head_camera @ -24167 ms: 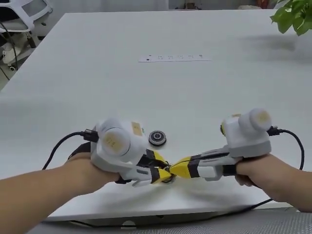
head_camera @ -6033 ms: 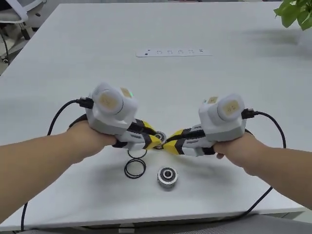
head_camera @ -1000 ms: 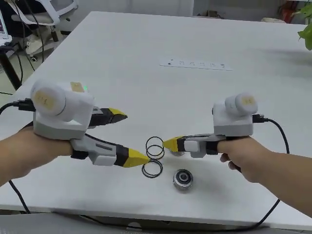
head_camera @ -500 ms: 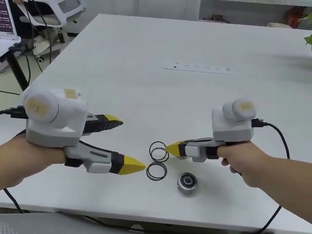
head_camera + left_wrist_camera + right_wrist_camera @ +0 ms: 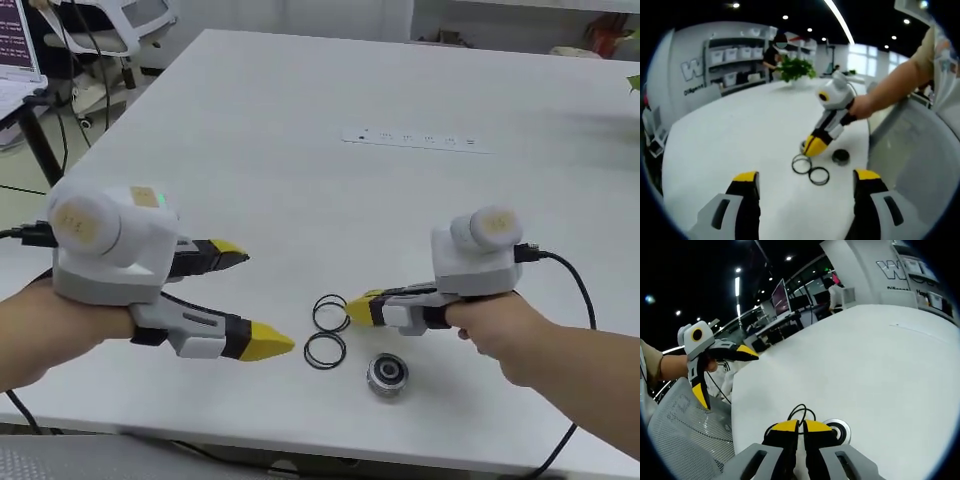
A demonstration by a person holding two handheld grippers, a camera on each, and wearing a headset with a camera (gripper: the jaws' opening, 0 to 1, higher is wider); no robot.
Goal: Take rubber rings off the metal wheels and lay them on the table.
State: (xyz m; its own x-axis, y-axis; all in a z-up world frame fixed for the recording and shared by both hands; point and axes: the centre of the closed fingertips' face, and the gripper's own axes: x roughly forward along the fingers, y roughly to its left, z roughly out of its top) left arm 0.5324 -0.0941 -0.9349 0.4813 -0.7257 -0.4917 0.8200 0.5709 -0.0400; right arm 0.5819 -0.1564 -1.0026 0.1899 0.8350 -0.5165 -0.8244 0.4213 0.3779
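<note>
Your L hand-held gripper (image 5: pixel 270 300) gapes wide over desk (image 5: pixel 300 150); R hand-held gripper (image 5: pixel 357 310) pinched closed beside two rubber rings (image 5: pixel 328 331), metal wheel (image 5: pixel 388 373) nearby.

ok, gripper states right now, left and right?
Left gripper: open, empty.
Right gripper: shut; whether it holds anything cannot be told.

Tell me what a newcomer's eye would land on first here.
The two yellow-tipped tools pointing at each other over the white table stand out first: the left tool has its jaws wide apart, and the right tool has its jaws together. Between their tips lie black rubber rings, with a metal wheel beside them, nearer the table's front edge.
</note>
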